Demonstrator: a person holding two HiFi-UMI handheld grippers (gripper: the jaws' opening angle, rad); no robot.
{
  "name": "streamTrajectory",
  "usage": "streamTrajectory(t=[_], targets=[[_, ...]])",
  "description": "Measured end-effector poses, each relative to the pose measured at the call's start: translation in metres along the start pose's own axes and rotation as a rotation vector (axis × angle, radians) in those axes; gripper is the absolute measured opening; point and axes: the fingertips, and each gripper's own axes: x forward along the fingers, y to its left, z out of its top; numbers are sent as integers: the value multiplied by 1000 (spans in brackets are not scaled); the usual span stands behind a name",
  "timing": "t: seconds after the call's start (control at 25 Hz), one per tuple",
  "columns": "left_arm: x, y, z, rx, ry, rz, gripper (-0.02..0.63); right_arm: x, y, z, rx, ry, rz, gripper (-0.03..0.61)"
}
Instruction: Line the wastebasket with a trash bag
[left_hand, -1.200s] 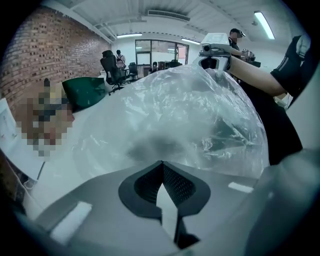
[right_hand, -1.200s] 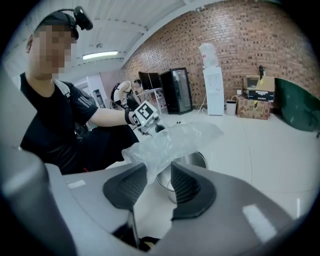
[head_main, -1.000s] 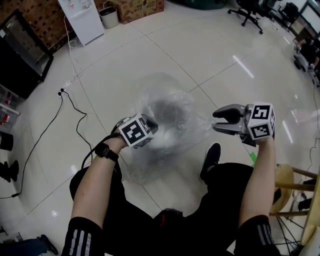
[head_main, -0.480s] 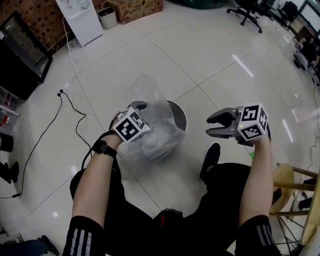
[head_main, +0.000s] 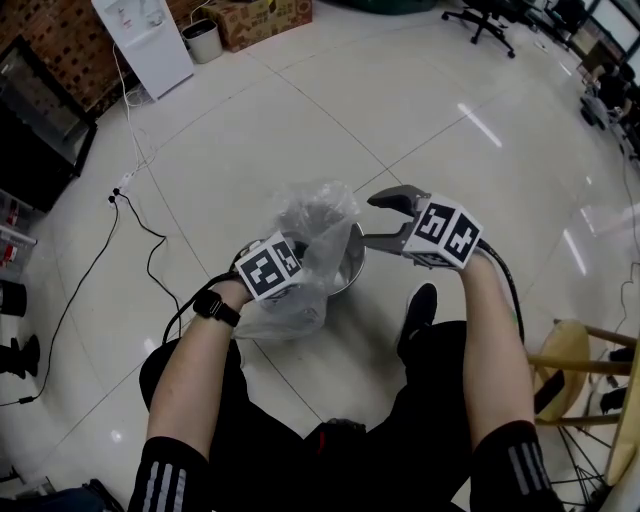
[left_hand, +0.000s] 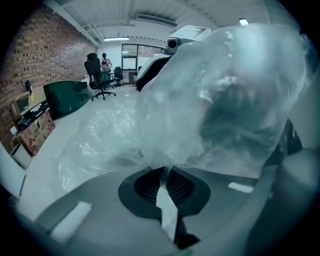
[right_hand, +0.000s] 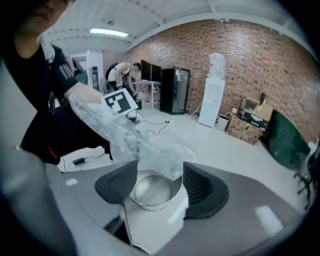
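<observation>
Your left gripper (left_hand: 165, 181) pinches the clear trash bag (head_main: 316, 214), jaws together, over the steel wastebasket (head_main: 354, 262) on the floor (head_main: 400, 100). Your right gripper (head_main: 372, 220) holds nothing, its jaws just opening wide. Only its view shows the wastebasket's bare inside.

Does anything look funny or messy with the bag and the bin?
Yes. The clear trash bag is all scrunched in a bunch. It hangs over one side of the metal wastebasket and down its outside, instead of being spread open inside it. Nothing looks spilled or broken.
</observation>
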Motion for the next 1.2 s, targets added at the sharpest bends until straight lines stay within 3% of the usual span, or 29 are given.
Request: streamTrajectory(t=[0.2,0.32,0.4,0.48,0.56,0.8,1.0,1.12,1.2], targets=[[0,-33,-1,13,1,-169,-8,41,27,4,-301,100,16,364],[2,-47,-1,21,2,-232,-8,70,44,-1,-362,147,78,379],[0,-44,0,26,-2,-216,-8,86,51,-13,-340,194,130,346],[-3,-31,-3,23,1,-152,13,98,54,-24,-296,230,169,132],[-8,-15,-9,11,9,-80,55,105,58,-36,-260,257,203,39],[-38,26,-17,-34,1,90,100,125,60,-72,-130,338,261,8],[-71,57,-21,-85,-12,210,100,135,46,-90,-2,426,239,8],[-87,59,-22,-100,-31,202,105,141,33,-96,19,470,182,8],[-92,43,-23,-106,-30,110,127,145,27,-98,38,482,154,8]])
